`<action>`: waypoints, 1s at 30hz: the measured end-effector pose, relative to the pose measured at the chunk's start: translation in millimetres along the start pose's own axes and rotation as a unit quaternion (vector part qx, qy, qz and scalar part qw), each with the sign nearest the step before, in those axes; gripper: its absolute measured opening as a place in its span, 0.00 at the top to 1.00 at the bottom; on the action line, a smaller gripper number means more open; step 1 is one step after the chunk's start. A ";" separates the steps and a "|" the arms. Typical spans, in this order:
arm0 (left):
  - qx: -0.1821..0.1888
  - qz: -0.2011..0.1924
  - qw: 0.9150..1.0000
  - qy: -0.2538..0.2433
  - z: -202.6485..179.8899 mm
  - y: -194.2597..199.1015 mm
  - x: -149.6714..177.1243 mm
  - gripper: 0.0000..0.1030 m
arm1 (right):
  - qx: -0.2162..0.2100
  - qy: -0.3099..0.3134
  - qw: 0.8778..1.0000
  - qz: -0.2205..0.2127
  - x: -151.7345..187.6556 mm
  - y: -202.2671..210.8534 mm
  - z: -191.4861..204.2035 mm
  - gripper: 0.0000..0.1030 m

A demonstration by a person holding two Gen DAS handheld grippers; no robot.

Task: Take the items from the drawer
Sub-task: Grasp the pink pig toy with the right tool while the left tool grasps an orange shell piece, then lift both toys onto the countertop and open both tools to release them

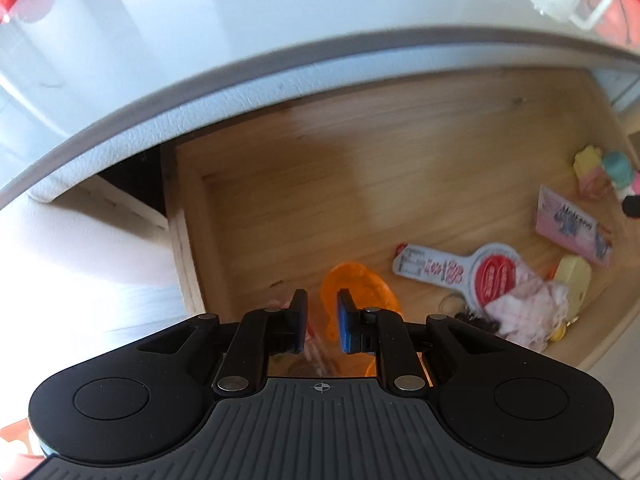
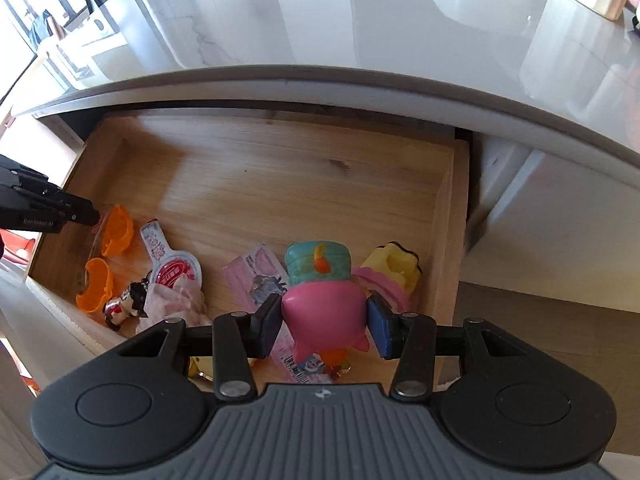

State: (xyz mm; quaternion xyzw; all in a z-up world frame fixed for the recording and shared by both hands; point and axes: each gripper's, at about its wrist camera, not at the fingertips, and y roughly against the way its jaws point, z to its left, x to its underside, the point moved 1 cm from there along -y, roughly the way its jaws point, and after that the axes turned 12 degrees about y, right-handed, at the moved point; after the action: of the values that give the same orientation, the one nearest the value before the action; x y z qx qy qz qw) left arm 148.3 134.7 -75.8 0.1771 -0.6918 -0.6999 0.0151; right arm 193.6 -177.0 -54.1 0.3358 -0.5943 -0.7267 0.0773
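The wooden drawer (image 2: 448, 216) stands pulled out under a glossy white countertop. My right gripper (image 2: 324, 320) is shut on a pink toy with a teal top (image 2: 324, 304), held at the drawer's near edge. In the same view my left gripper (image 2: 90, 218) reaches in from the left, its tip at an orange cup (image 2: 118, 228). From the left wrist, my left gripper (image 1: 323, 322) shows a narrow gap between its blue pads, and the orange cup (image 1: 360, 296) has its rim in line with that gap. The drawer floor (image 1: 320, 200) behind it is bare.
Loose in the drawer lie a second orange cup (image 2: 94, 284), a red-and-white paddle-shaped packet (image 2: 168, 268), a small black-and-white figure (image 2: 128, 300), a crumpled pink wrapper (image 2: 176, 300), a pink card (image 2: 256, 276) and a yellow-and-pink toy (image 2: 394, 272). The countertop edge (image 2: 320, 80) overhangs the drawer's back.
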 end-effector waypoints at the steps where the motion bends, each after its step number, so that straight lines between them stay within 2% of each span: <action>1: 0.001 0.000 1.000 0.001 0.9 0.7 0.2 0.83 | -0.001 -0.003 1.000 -0.003 2.1 8.0 -6.4 0.56; 4: 0.007 0.000 1.000 -0.004 2.3 2.2 1.3 0.83 | 0.002 -0.011 1.000 -0.005 2.4 7.8 -8.9 0.56; 11: 0.015 0.010 0.998 -0.063 1.1 2.4 -0.4 0.82 | 0.005 -0.010 1.000 0.001 2.3 6.2 -10.7 0.55; 19: 0.009 0.022 0.999 -0.048 10.4 -8.0 -5.5 0.83 | 0.004 -0.012 1.000 0.005 2.4 4.9 -10.3 0.55; 23: 0.024 0.037 0.997 -0.060 7.7 -14.8 -4.8 0.82 | 0.004 -0.010 1.000 0.006 2.4 5.5 -10.2 0.55; 26: 0.021 0.047 0.996 -0.075 4.0 -21.7 -4.1 0.82 | 0.004 -0.010 1.000 0.006 2.5 5.7 -10.0 0.55; 30: 0.027 0.045 0.995 -0.083 0.7 -26.9 -4.5 0.80 | 0.003 -0.012 1.000 0.006 2.6 5.7 -9.7 0.55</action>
State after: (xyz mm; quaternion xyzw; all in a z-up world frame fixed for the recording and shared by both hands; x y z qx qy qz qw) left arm 158.3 137.7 -101.0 0.0872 -0.7164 -0.6920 -0.0161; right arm 195.7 -187.8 -50.5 0.3242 -0.5994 -0.7282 0.0733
